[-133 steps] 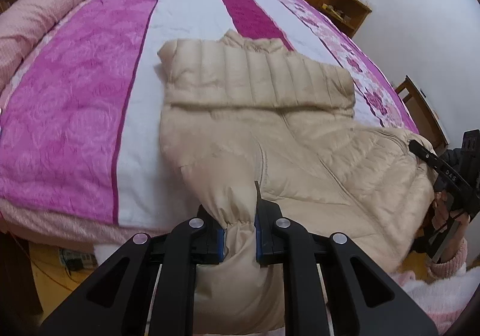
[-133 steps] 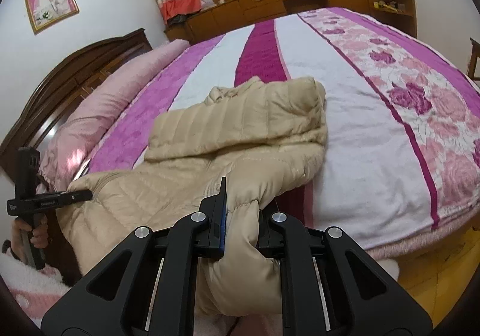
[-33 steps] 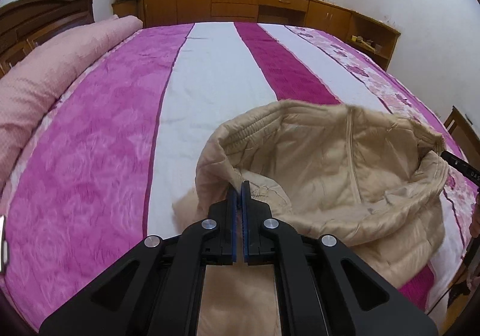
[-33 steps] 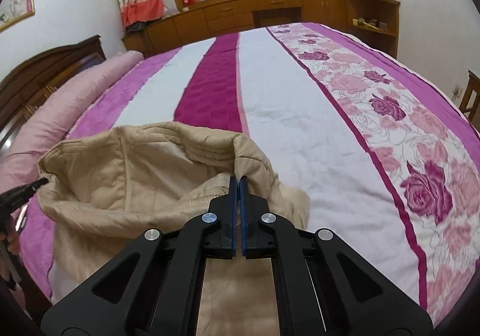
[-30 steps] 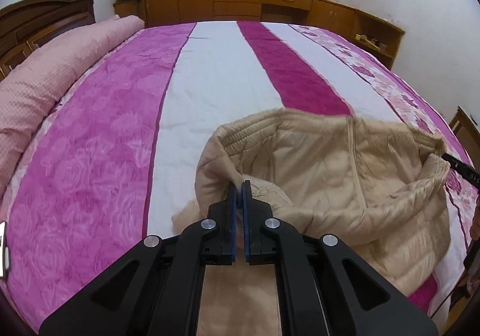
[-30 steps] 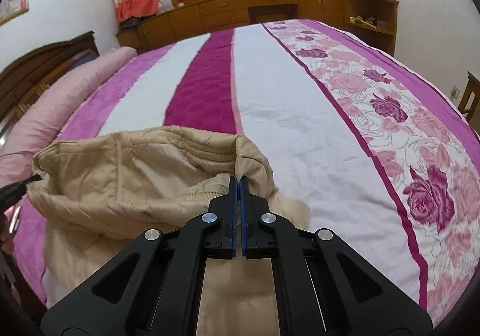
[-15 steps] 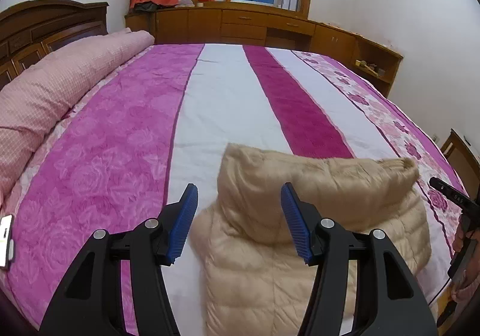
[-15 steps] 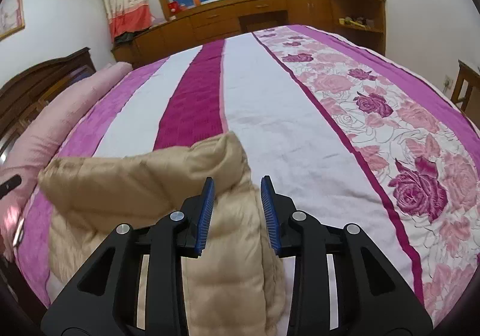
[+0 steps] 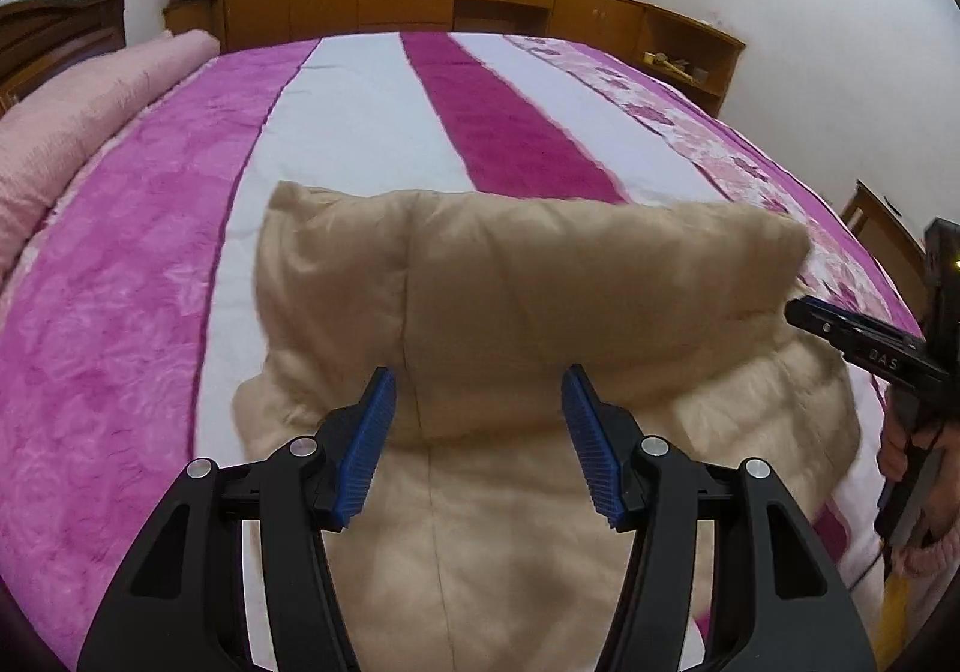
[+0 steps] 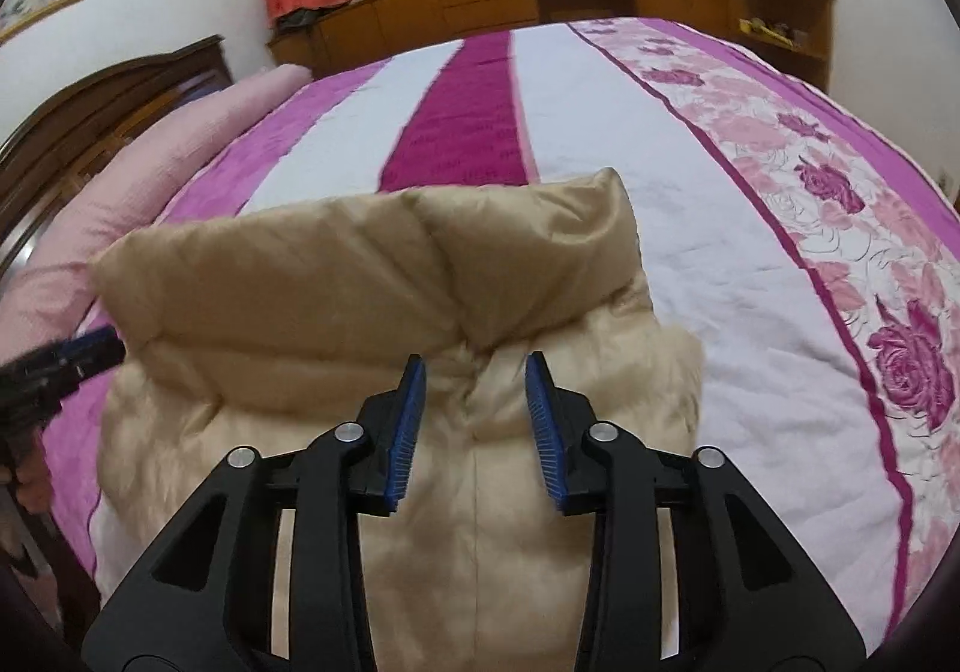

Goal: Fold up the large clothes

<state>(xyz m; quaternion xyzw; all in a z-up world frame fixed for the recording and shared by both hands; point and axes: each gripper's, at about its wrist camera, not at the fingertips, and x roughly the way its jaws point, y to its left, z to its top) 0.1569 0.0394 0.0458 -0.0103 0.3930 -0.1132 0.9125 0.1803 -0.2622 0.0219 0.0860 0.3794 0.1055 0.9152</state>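
The beige jacket (image 9: 528, 312) lies folded on the bed (image 9: 360, 120), just ahead of and under both grippers. The left gripper (image 9: 477, 444) and right gripper (image 10: 474, 426) are spread and empty. It looks light, puffy, soft and slippery; pinch a seam or folded edge.

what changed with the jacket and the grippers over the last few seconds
Both grippers let go: the left gripper and the right gripper, earlier shut on the hem of the beige down jacket, now stand open above it. The hem was carried up and forward over the jacket's body, which now lies folded. The striped bedspread and pink pillow lie as before.
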